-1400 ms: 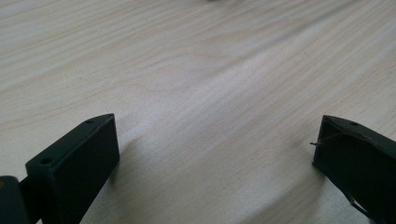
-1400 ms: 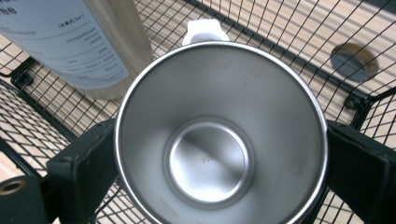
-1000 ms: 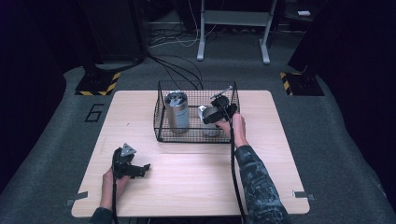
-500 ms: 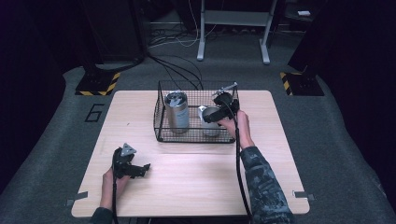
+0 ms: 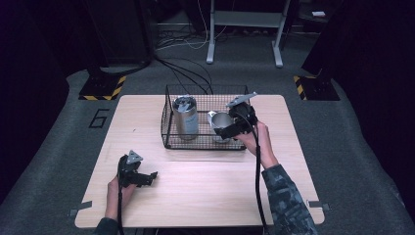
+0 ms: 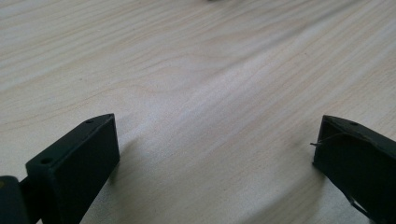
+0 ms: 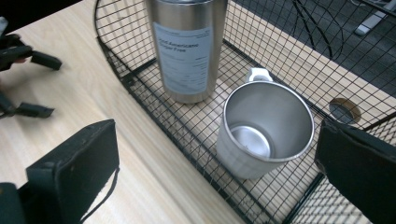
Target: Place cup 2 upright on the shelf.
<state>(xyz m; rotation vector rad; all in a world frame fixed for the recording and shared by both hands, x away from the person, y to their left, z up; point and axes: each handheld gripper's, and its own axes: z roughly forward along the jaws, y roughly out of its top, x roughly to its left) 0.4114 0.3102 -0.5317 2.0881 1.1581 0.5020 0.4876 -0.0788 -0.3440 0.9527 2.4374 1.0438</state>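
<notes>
Pale wood table (image 5: 205, 196) on grey carpet, bearing a black wire basket (image 5: 169, 122). Inside it, upright: steel tumbler (image 7: 189, 51) and open steel mug (image 7: 264, 128), handle turned away. Right gripper (image 5: 230, 128) poised above the basket's near edge, jaws spread wide and empty, mug framed between them and just ahead, tumbler beyond the left jaw; probably lined up for the mug. Left gripper (image 5: 147, 177) parked low over bare wood, jaws wide apart, holding nothing.

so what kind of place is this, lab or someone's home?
Likely a lab or recording room: a lone wooden table on grey carpet, hazard-striped bases on the floor, loose cables behind the wire basket.
</notes>
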